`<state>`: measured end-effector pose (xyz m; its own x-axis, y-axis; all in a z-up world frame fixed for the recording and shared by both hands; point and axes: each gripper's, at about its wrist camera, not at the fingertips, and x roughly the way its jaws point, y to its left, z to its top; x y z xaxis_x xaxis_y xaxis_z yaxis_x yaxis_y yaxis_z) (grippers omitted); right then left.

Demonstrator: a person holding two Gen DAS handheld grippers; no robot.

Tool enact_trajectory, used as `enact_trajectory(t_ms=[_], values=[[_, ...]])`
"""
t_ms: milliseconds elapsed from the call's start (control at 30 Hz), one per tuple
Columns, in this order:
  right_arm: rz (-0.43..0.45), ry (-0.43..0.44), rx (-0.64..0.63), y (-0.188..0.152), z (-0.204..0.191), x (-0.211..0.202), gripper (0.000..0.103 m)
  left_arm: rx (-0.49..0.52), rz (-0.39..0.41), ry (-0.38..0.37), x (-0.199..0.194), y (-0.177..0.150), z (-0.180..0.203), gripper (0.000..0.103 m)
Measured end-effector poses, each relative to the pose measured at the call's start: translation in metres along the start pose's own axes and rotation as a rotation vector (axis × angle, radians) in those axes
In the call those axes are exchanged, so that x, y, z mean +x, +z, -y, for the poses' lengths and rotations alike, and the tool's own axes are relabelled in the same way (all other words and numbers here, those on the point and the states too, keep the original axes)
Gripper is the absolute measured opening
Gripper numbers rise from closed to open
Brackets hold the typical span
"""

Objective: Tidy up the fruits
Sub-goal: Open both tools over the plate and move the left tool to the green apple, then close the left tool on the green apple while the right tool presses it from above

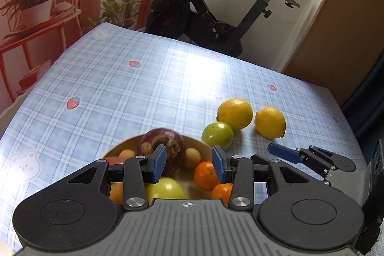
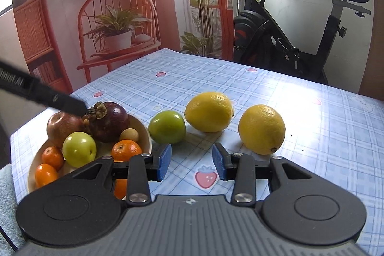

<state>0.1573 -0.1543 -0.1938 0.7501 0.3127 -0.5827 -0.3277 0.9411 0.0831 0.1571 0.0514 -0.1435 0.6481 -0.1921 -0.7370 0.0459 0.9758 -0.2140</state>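
While most of the fruit already sits in the bowl (image 2: 147, 136), we count three pieces on the table (image 2: 312, 124) outside it: a green apple (image 2: 167, 127) just beside the bowl's rim, a lemon (image 2: 209, 111) next to it (touching or nearly so in the left wrist view), and a second lemon (image 2: 262, 129) a little apart, further from the bowl.

Bowl contents, as far as visible: a mangosteen (image 2: 109, 121) on top of the pile, a red apple (image 2: 63, 127), a yellow-green apple (image 2: 79, 148), several mandarins (image 2: 126, 150) and a small tan fruit (image 2: 129, 135), possibly a longan. The bowl is heaped; room for three more looks tight.

Left gripper (image 1: 189, 163): jaws wide, holding nothing, poised over the bowl with the mangosteen just ahead of the pads. In the right wrist view its dark finger reaches to the mangosteen's stem; we cannot tell whether it touches.

Right gripper (image 2: 192, 162): jaws wide, empty, low over the table, the gap pointing between the green apple and the second lemon, both close ahead.

Judgement: task well advanced, roughly three transfers left if the bowl is the destination. Either fruit ahead of the right gripper looks the likely next pick. Risk noted: lemons may roll off the heaped pile.
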Motion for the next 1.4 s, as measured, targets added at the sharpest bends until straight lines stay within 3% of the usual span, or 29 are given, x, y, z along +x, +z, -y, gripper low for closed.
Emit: enact_trajectory(t_ms=[100,300,633,1300,1400], values=[[-0.017,-0.015,-0.027,0.002,-0.002,0.009,0.041,-0.023,-0.039,-0.079,0.027,0.019,0.003,0.044],[-0.047,-0.002,-0.043,0.002,-0.001,0.022,0.041,-0.021,-0.099,-0.111,0.074,0.033,0.013,0.044],[-0.073,0.029,-0.042,0.002,0.004,0.038,0.041,-0.025,-0.156,-0.143,0.103,0.037,0.003,0.044],[-0.097,0.08,-0.052,-0.005,0.0,0.042,0.041,0.038,-0.202,-0.322,0.102,0.033,0.034,0.043],[-0.093,0.075,-0.052,-0.004,-0.001,0.041,0.041,0.057,-0.198,-0.31,0.104,0.035,0.035,0.043]])
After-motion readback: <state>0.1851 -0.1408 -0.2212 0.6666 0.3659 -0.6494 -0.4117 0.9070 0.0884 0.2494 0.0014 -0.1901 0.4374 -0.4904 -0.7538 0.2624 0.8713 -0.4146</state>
